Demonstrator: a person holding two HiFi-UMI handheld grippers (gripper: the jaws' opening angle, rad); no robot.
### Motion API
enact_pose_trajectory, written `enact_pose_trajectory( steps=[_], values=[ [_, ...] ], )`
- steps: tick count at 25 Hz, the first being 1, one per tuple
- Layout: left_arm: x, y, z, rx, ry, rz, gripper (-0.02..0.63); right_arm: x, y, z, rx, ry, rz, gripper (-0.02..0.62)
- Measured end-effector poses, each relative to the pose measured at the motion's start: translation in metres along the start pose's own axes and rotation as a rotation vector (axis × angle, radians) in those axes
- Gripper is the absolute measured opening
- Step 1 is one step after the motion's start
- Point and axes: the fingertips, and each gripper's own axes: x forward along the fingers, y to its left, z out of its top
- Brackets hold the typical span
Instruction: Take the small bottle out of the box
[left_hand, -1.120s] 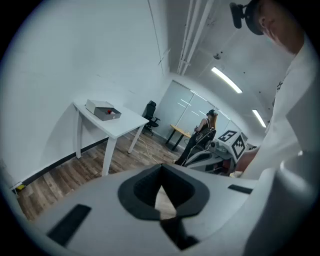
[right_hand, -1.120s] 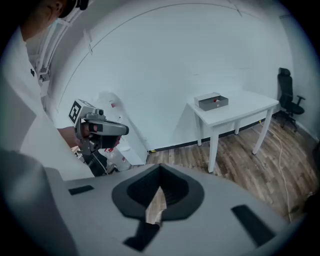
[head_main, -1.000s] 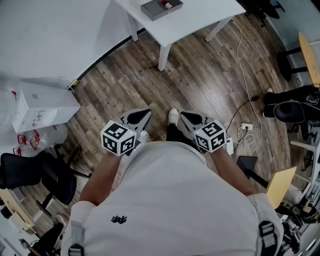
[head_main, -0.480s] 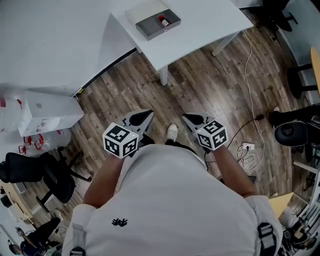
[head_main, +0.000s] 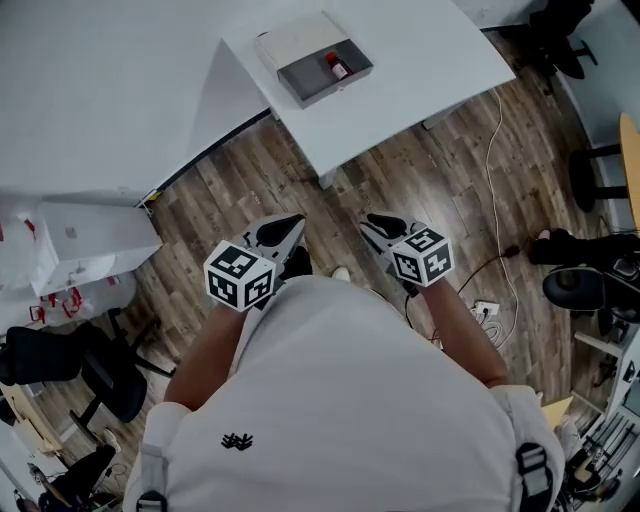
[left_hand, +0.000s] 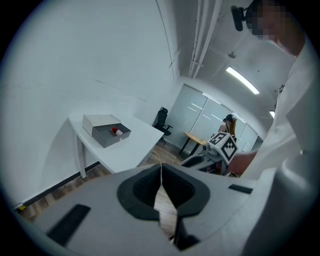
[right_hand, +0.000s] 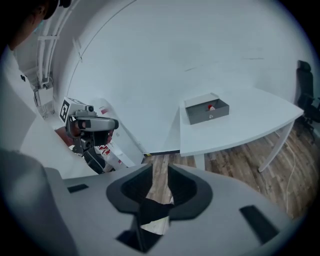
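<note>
A small red-capped bottle (head_main: 335, 66) lies in an open grey box (head_main: 318, 80) on the white table (head_main: 420, 60), far ahead of both grippers. Both gripper views show the same box (left_hand: 106, 132) (right_hand: 207, 111) with its bottle (left_hand: 116, 131) (right_hand: 211, 107) in the distance. I hold my left gripper (head_main: 291, 222) over the wooden floor in front of my body, and its jaws (left_hand: 160, 170) are shut with nothing between them. My right gripper (head_main: 374, 221) hangs level with it; its jaws (right_hand: 160, 172) have just been opening and stand apart, empty.
A white carton (head_main: 85, 235) and red-printed packets lie on the floor at the left, with a black office chair (head_main: 90, 365) below them. Cables and a power strip (head_main: 490, 305) trail at the right, near more chairs (head_main: 590, 285). A table leg (head_main: 328, 180) stands just ahead.
The table with the box has come closer and lower in the head view as I walk towards it. Both grippers stay side by side in front of my body.
</note>
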Motion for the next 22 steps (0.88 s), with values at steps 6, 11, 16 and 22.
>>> enact_pose_trajectory(
  steps=[6, 11, 16, 22],
  values=[
    [0.019, 0.042, 0.046, 0.04, -0.009, -0.056, 0.034, 0.019, -0.041, 0.052, -0.012, 0.006, -0.095, 0.107],
    [0.018, 0.072, 0.057, 0.034, 0.002, -0.112, 0.03, 0.047, -0.075, 0.094, -0.001, 0.006, -0.167, 0.123],
    [0.015, 0.097, 0.065, -0.015, -0.016, -0.102, 0.011, 0.069, -0.109, 0.134, -0.017, 0.024, -0.187, 0.137],
    [0.006, 0.12, 0.084, -0.114, -0.091, -0.035, 0.006, 0.099, -0.153, 0.185, -0.085, 0.054, -0.2, 0.148]
  ],
)
